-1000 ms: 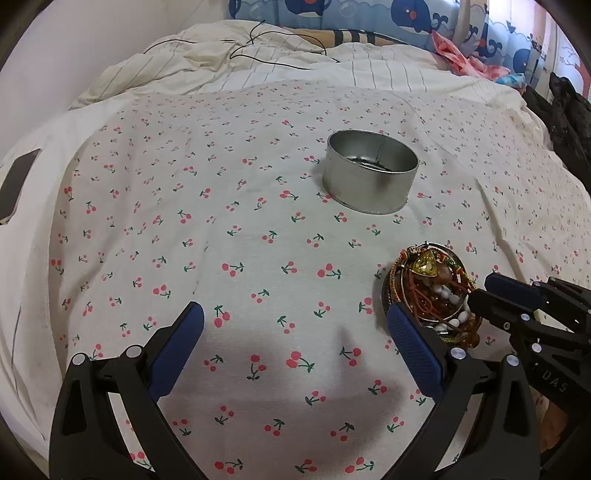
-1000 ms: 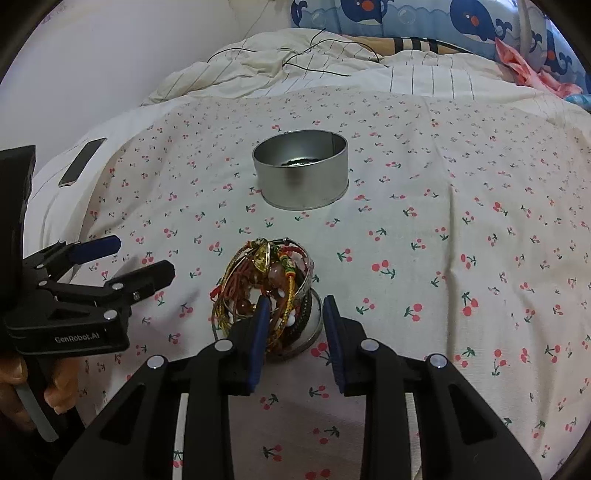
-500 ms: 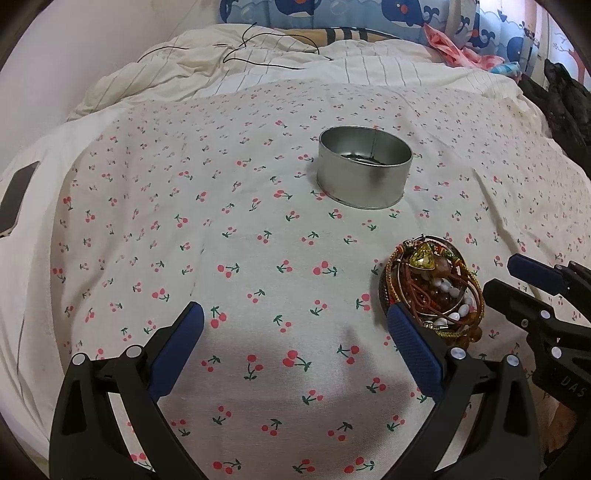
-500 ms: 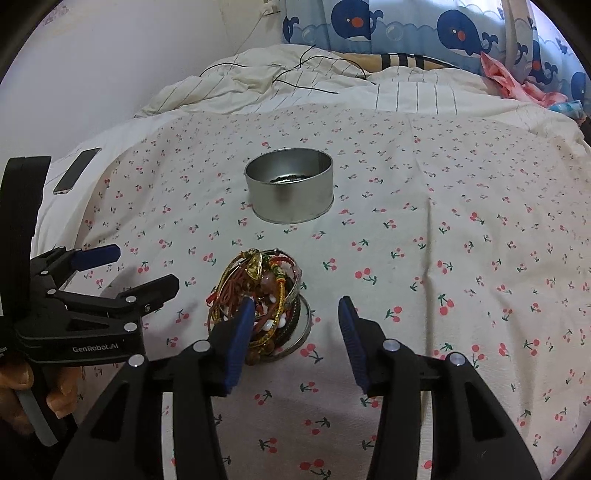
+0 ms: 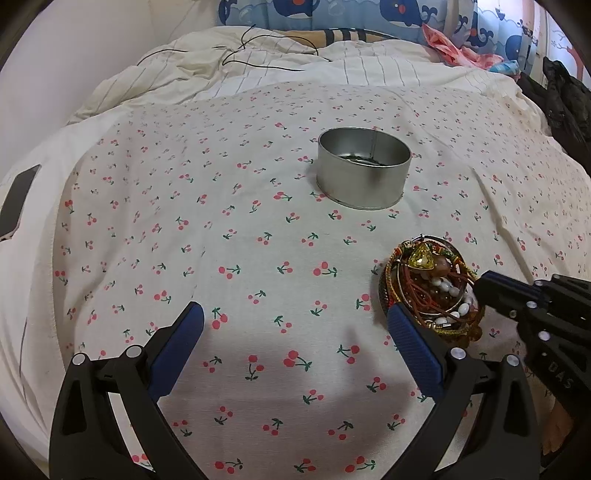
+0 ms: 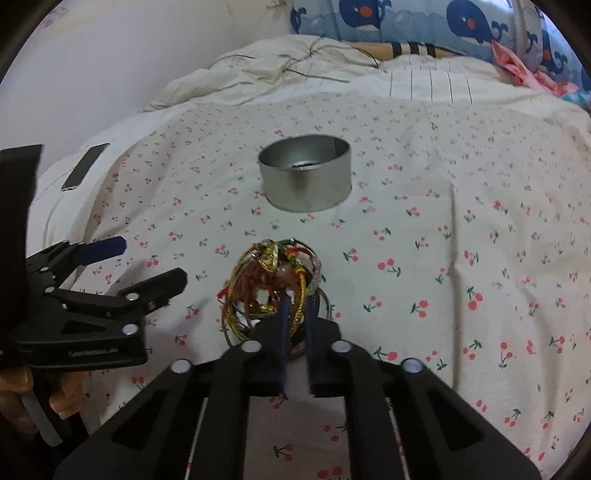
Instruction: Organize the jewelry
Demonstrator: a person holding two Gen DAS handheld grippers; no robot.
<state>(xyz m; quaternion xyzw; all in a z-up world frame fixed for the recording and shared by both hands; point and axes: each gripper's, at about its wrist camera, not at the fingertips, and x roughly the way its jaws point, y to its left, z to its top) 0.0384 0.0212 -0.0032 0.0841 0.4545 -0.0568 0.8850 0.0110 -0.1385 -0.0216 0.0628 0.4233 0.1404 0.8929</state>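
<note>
Right wrist view: the tangled bundle of bangles and beaded bracelets (image 6: 271, 291) lies on the cherry-print sheet (image 6: 443, 258), nearer than the round metal tin (image 6: 304, 181), and looks light, springy and snag-prone. The right gripper (image 6: 295, 314) has just been closing and seems pinched on a gold bangle at the rim, a fair hold. The left gripper (image 5: 295, 332) stands spread wide, clutching nothing.

A silver tin (image 5: 364, 173) and gold-and-red bangles (image 5: 430, 291) at lower right sit on a cream, cherry-printed sheet (image 5: 221, 258) below blue whale-patterned fabric (image 5: 332, 11).
</note>
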